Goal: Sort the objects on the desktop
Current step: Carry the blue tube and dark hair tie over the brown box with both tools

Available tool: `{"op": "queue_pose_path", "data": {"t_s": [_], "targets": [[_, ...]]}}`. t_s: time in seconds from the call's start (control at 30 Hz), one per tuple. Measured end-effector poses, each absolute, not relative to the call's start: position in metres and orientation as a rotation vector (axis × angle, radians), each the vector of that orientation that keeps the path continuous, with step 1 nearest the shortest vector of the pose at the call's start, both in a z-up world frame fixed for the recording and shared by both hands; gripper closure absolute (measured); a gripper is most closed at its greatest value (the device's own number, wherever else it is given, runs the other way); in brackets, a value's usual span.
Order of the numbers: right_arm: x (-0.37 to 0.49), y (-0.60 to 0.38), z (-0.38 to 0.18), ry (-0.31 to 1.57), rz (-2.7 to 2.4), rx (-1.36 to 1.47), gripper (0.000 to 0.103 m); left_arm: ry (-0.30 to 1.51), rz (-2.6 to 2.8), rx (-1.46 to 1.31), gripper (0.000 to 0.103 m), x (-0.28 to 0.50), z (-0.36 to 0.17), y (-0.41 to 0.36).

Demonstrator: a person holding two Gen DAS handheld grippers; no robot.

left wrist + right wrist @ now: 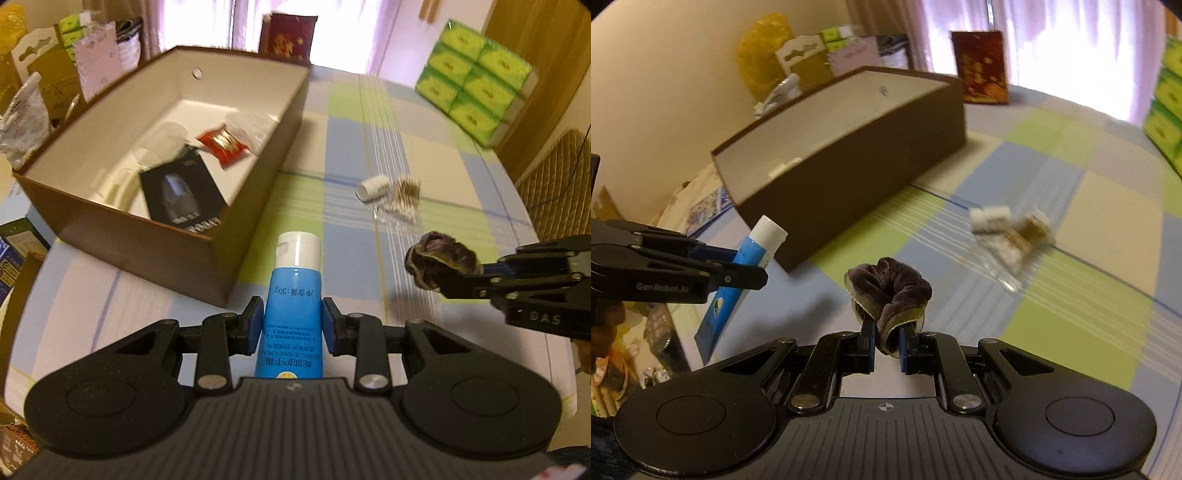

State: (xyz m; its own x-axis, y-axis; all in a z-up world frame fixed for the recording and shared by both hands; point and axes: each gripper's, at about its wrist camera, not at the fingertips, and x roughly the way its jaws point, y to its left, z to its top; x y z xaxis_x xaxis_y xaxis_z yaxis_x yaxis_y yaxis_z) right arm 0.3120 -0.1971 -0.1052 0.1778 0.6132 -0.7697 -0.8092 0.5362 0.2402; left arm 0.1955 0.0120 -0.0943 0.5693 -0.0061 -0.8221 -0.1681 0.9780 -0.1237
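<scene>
– what does the left gripper hold?
– a blue tube, squeezed tight, up in the air just beside the brown box.
– and the right gripper?
– it pinches a dark scrunchie above the worktop.

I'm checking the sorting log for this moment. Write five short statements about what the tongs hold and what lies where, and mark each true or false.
1. The left tongs grip a blue tube with a white cap. True.
2. The right tongs are empty. False: they are shut on a dark velvet scrunchie.
3. The brown box already holds things, among them a red packet and a black carton. True.
4. The small white bottle lies inside the box. False: it lies on the checked tablecloth, outside the box, beside a clear bag of cotton swabs.
5. The green tissue packs sit in the box. False: they stand at the table's far edge.
</scene>
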Motion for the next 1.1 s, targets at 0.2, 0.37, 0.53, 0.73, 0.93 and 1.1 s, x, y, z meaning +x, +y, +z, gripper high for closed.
{"op": "queue_pose_path", "data": {"t_s": [0.2, 0.37, 0.53, 0.73, 0.93, 1.1], "targets": [[0.306, -0.169, -0.09, 0.904, 1.089, -0.258, 0.094, 0.891, 0.133, -0.212, 0.075, 0.184, -0.063, 0.035], [0.302, -0.144, -0.076, 0.869, 1.132, -0.251, 0.094, 0.833, 0.156, -0.213, 0.075, 0.182, -0.037, 0.054], [0.303, -0.115, -0.061, 0.831, 1.15, -0.231, 0.094, 0.785, 0.163, -0.191, 0.075, 0.189, -0.019, 0.075], [0.315, -0.078, -0.049, 0.798, 1.138, -0.21, 0.094, 0.738, 0.155, -0.195, 0.075, 0.214, -0.01, 0.103], [0.337, -0.039, -0.047, 0.78, 1.095, -0.22, 0.094, 0.718, 0.127, -0.189, 0.075, 0.253, -0.009, 0.131], [0.36, -0.012, -0.051, 0.788, 1.055, -0.23, 0.094, 0.75, 0.111, -0.191, 0.075, 0.294, -0.019, 0.158]]}}
